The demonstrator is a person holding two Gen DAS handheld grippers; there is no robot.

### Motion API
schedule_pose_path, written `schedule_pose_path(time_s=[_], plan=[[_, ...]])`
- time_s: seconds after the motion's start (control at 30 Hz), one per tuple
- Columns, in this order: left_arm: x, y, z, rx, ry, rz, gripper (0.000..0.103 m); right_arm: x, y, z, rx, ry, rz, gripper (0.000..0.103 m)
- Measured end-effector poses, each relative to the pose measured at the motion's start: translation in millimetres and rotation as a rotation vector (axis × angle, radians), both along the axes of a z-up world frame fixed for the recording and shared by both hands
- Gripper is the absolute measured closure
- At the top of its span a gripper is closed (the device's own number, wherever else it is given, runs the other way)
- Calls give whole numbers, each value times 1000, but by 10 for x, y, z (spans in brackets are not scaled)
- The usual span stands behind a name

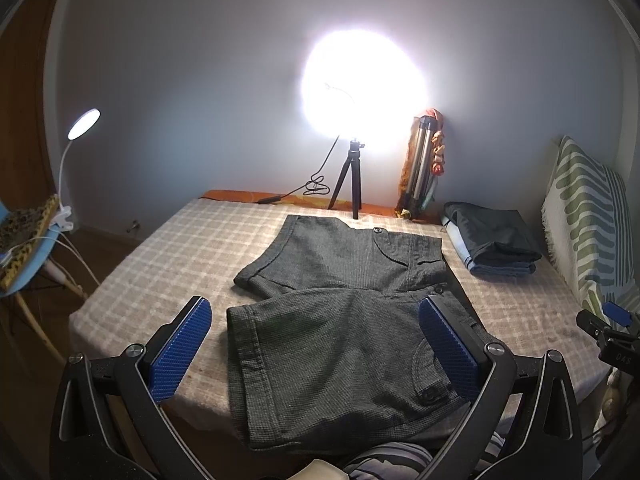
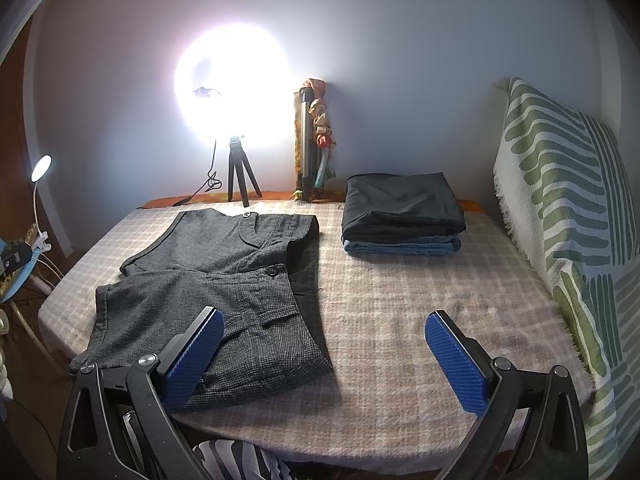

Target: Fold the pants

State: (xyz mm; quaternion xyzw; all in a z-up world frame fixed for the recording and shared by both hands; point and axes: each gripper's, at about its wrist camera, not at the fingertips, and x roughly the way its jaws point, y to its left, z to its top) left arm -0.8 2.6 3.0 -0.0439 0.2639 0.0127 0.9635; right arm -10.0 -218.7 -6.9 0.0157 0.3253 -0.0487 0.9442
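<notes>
Left wrist view: the shorts [image 1: 340, 320] are seen spread flat on the bed [image 1: 160, 248], legs leftward, directly between the wide-open left gripper [image 1: 316, 344], while the equally open, empty right gripper [image 2: 324, 356] is held off their waistband side.

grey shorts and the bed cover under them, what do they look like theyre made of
Grey shorts: a woven, matte cloth, likely cotton or a wool blend, judging by the fine check-like texture, stitched cuffs and dark buttons. Bed cover: a soft, fuzzy blanket, perhaps fleece or brushed cotton, with a napped, slightly pilled surface and pale plaid. The exact fibre cannot be told for either.
</notes>
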Motion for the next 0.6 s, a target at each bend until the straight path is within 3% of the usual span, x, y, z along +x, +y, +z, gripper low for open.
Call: schedule_pose_path(time_s=[0.6], plan=[[2,-28,5,6,-8,0,0,-3,2,-9,6,3,7,1]])
